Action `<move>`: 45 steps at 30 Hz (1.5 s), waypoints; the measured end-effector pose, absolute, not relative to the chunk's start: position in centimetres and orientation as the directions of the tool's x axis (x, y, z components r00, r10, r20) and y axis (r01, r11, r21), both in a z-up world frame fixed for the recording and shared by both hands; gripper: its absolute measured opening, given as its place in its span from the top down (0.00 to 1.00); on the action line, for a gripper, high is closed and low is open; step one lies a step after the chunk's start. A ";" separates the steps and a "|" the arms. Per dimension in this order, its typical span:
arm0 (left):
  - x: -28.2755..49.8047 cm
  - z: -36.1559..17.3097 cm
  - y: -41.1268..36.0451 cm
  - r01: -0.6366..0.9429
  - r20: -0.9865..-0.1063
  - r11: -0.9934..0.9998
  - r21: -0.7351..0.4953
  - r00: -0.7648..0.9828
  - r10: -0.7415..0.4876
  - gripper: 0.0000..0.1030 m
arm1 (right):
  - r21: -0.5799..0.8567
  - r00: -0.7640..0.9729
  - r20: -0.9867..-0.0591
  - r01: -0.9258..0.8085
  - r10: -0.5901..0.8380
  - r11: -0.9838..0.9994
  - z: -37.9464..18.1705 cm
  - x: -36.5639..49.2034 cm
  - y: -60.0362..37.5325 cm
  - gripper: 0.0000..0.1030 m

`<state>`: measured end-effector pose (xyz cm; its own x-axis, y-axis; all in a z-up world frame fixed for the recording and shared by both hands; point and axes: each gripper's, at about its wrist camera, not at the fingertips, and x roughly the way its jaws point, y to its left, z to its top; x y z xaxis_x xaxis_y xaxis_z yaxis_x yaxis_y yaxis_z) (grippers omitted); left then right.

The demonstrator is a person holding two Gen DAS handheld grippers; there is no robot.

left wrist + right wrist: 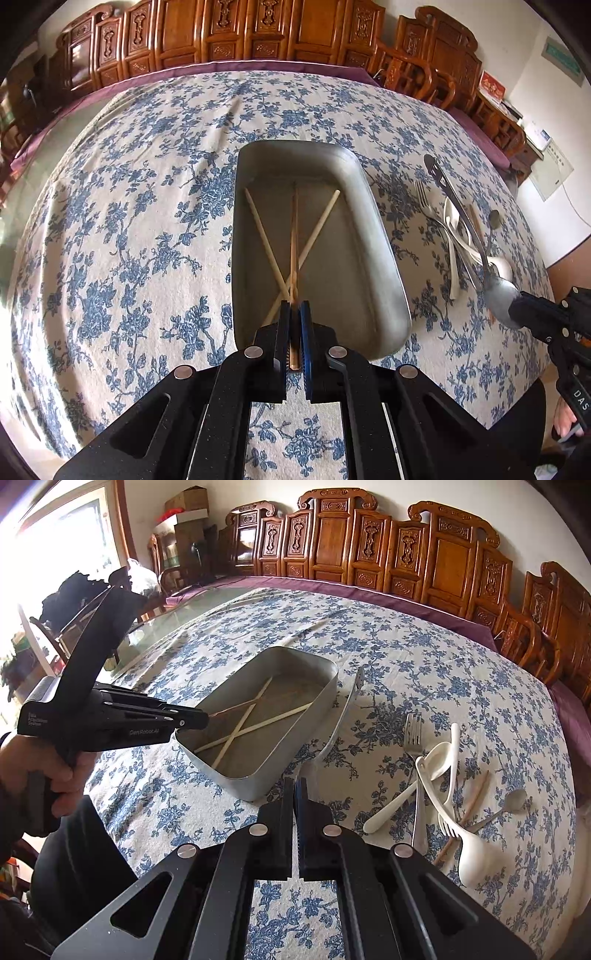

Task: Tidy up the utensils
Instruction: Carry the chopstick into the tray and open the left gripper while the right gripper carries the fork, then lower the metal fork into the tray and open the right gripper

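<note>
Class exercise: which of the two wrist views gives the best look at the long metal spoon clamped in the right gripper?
The left wrist view. There the metal spoon shows whole, bowl clamped in the right gripper, handle stretching over the cutlery pile. The right wrist view shows only its handle, foreshortened beside the metal tray; the bowl is hidden.

Home dining room, carved wooden chairs [447, 554], floral tablecloth [147, 221], cardboard boxes [188, 502]
</note>
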<state>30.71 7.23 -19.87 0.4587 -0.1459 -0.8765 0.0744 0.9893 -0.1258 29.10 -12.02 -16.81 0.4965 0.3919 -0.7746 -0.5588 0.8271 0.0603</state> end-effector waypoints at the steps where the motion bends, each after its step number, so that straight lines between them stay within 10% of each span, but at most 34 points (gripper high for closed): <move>1: 30.9 -19.9 7.3 0.073 -0.877 0.989 -0.125 0.458 -0.145 0.96 | 0.060 0.495 -0.775 -0.561 0.393 0.826 -16.8 29.2 -11.9 0.98; 45: 28.1 -16.2 13.6 -0.023 -0.835 0.998 -0.057 0.549 -0.035 0.75 | 0.156 0.320 -0.834 -0.644 0.449 0.749 -22.6 35.8 -1.2 0.98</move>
